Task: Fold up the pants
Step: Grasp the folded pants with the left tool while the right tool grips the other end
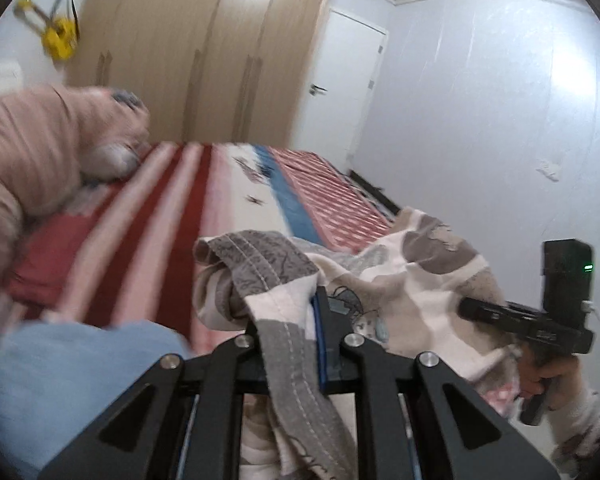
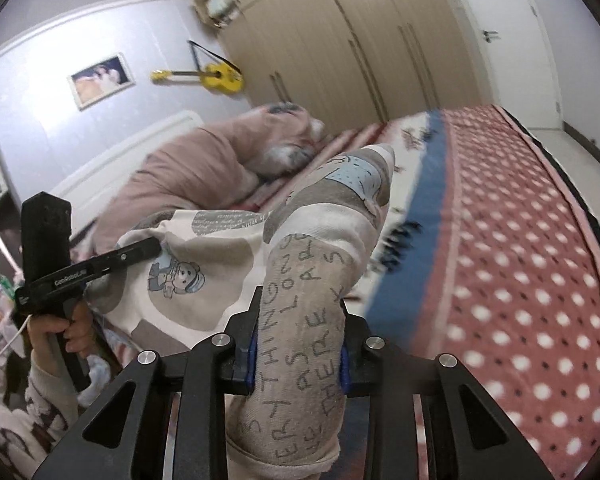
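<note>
The pants (image 2: 204,264), soft cream fleece pyjama bottoms printed with grey patches, cartoon figures and lettering, are lifted off the patterned bedspread (image 2: 520,272) and hang between the two tools. The left gripper (image 1: 292,332) is clenched on a grey stitched band of the cloth, which looks like a hem or waistband edge, and the right gripper (image 2: 298,348) is clamped on a thick bunched roll of fabric bearing grey writing. Judging by how it droops and folds over itself, the garment is light, limp and fairly bulky; it should not slip from the blue pads (image 2: 252,354), but it will sag and crumple wherever it is unsupported, so holds near seams, the waistband or the leg hems would give the cleanest edges to line up. Much is unclear: both views are smeared by motion, the lower part of the pants drops out of sight beneath the grippers, and I cannot tell which end each tool holds, nor whether the legs are already laid together. A pink duvet heap (image 2: 188,168) lies at the head of the bed, and blue cloth (image 1: 72,368) at the left view's lower edge cannot be identified.
</note>
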